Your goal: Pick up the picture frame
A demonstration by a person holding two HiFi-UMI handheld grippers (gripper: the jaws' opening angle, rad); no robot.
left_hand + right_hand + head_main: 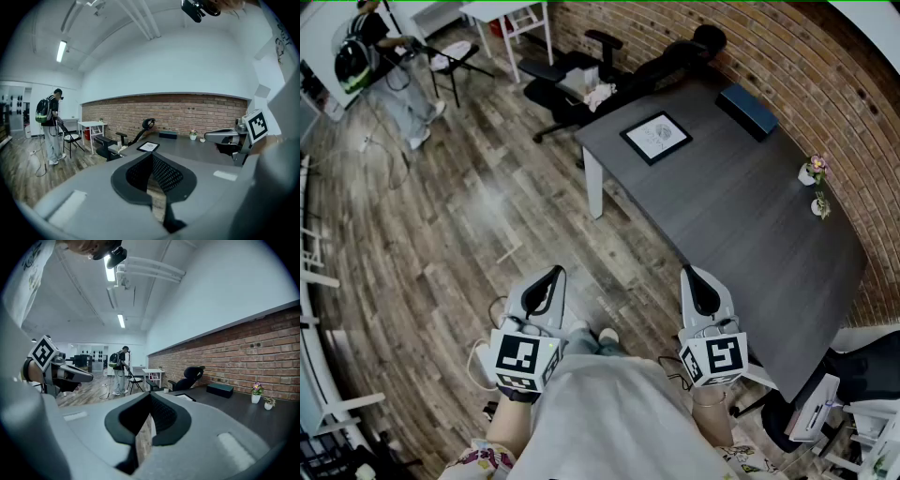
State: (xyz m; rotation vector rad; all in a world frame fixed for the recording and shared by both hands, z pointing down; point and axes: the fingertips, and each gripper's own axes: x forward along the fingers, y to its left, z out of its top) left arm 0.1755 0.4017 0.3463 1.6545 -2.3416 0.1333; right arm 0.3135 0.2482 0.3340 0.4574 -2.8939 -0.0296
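A black picture frame (656, 137) with a white print lies flat near the far left corner of the dark grey table (741, 225). It shows small in the left gripper view as the picture frame (148, 146), and its edge peeks past the jaws in the right gripper view (187, 397). Both grippers hang in front of my body, well short of the frame. My left gripper (555, 273) is over the wooden floor, shut and empty. My right gripper (689, 273) hovers beside the table's near edge, shut with nothing held.
A dark box (748, 110) lies at the table's far end, and two small flower pots (813, 171) stand by the brick wall. Black office chairs (572, 80) crowd the far corner. A person with a backpack (380, 66) stands by a white table (511, 19).
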